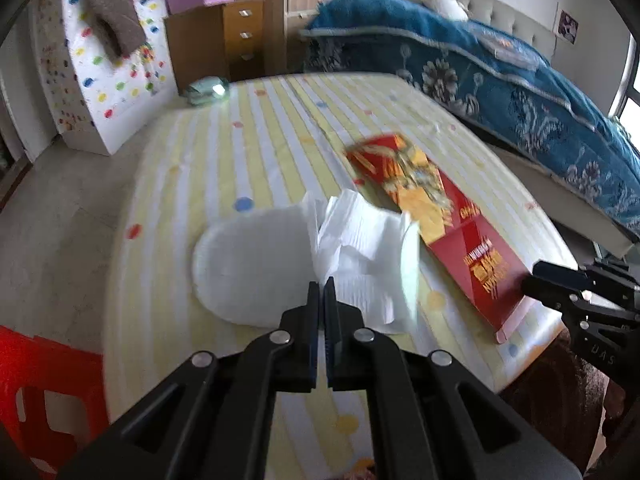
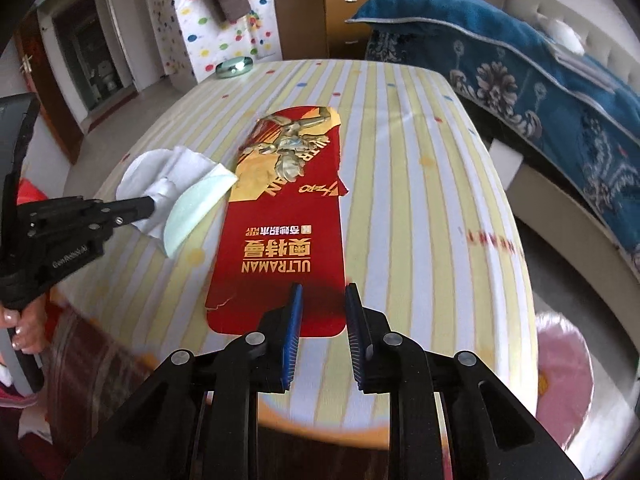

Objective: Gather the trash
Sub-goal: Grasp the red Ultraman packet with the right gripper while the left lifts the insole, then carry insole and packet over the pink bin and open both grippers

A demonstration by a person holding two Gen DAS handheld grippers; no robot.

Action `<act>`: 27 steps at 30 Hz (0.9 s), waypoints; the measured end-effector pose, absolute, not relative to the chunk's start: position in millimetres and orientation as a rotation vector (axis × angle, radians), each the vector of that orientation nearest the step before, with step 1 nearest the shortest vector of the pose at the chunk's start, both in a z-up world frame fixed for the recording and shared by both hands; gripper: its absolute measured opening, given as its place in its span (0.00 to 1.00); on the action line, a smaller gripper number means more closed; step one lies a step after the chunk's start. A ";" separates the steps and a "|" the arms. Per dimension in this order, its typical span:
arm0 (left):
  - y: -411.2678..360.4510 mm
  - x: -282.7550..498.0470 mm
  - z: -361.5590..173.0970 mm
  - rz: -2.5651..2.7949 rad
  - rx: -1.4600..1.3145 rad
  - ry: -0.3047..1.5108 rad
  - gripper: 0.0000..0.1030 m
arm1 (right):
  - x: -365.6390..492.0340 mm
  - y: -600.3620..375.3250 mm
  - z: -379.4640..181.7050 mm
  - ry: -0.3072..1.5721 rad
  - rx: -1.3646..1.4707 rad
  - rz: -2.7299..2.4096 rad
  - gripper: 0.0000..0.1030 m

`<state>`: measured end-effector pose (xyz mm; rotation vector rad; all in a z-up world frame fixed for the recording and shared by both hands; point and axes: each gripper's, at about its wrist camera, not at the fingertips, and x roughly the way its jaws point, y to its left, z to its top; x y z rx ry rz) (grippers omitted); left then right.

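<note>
A crumpled white tissue (image 1: pixel 360 248) (image 2: pixel 180 164) lies with round white pads (image 1: pixel 248 264) (image 2: pixel 196 208) on the yellow striped tablecloth (image 1: pixel 240 160) (image 2: pixel 420 200). My left gripper (image 1: pixel 322 282) (image 2: pixel 151 205) is shut on the tissue's near edge. Beside it lies a long red and gold Ultraman card (image 1: pixel 460 232) (image 2: pixel 280 240), flat on the cloth. My right gripper (image 2: pixel 324 290) (image 1: pixel 528 280) hovers over the card's near end. Its jaws stand partly apart and nothing is pinched between them.
A small green round object (image 1: pixel 208 90) (image 2: pixel 234 67) sits at the table's far end. To the right is a bed with a blue blanket (image 1: pixel 500 80) (image 2: pixel 520 60). A red stool (image 1: pixel 40 380) stands at the near left. Wooden drawers (image 1: pixel 240 36) stand behind the table.
</note>
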<state>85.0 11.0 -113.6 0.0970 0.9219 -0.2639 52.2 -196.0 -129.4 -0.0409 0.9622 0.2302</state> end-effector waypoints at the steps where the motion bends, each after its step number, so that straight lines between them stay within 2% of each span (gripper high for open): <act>1: 15.5 81.8 -105.1 -0.249 0.084 0.897 0.00 | 47.1 -196.8 -124.1 0.939 -0.038 0.221 0.23; 3: 22.4 77.5 -88.9 -0.232 0.061 0.852 0.00 | 43.0 -197.6 -123.2 0.938 -0.028 0.209 0.28; 5: 28.1 73.2 -71.5 -0.219 0.046 0.802 0.00 | 43.6 -193.2 -116.8 0.914 -0.009 0.213 0.57; 6: 30.8 70.7 -62.6 -0.213 0.040 0.777 0.00 | 46.1 -188.2 -115.2 0.906 -0.009 0.222 0.64; 8: 33.5 66.8 -50.3 -0.212 0.031 0.748 0.00 | 51.7 -183.8 -115.8 0.893 -0.010 0.236 0.85; 21: 41.2 69.0 -55.4 -0.200 0.002 0.760 0.01 | 95.3 -148.1 -136.9 0.960 -0.076 0.233 0.88; 22: 41.1 68.4 -56.3 -0.199 0.001 0.760 0.00 | 95.0 -147.8 -136.9 0.959 -0.077 0.235 0.88; 24: 40.4 68.1 -57.1 -0.200 0.004 0.761 0.00 | 92.6 -149.3 -134.7 0.952 -0.073 0.233 0.76; 27: 38.9 66.0 -57.3 -0.204 0.009 0.762 0.00 | 81.3 -152.2 -136.2 0.930 -0.061 0.228 0.76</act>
